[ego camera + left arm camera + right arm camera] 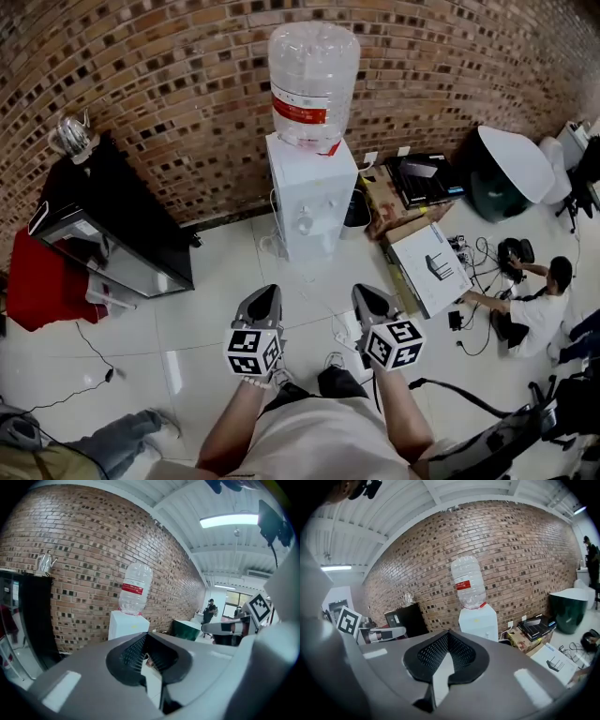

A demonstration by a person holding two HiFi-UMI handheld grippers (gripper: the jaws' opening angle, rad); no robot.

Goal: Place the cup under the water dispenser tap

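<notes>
Straight ahead of both grippers, against the far brick wall, stands the dispenser (311, 202), upright and carrying an inverted bottle (313, 80). Its tap face is turned toward the person. The dispenser lies well apart from the jaws, on a line running between the two grippers, so neither hand is clearly nearer. The left gripper (266, 292) has its jaws together, with nothing clamped. The right gripper (367, 292) also shows its jaws meeting at the tips, and only floor shows through the gap behind them. Both point forward and slightly downward at the dispenser. The cup is in neither gripper. A small pale object (307, 276) on the floor just in front of the dispenser base may be the cup, but it is too faint to confirm, and its long axis cannot be read. If it is the cup, it lies far of both grippers, below the tap face and roughly centred on it, so the coming move is judged to be a forward approach followed by opening one pair of jaws. Count: one dispenser, one bottle, two grippers, at most one possible cup. The taps are too small to count. A black cabinet (112, 225) stands to the left of the dispenser, and one person (539, 314) sits on the floor at right.
</notes>
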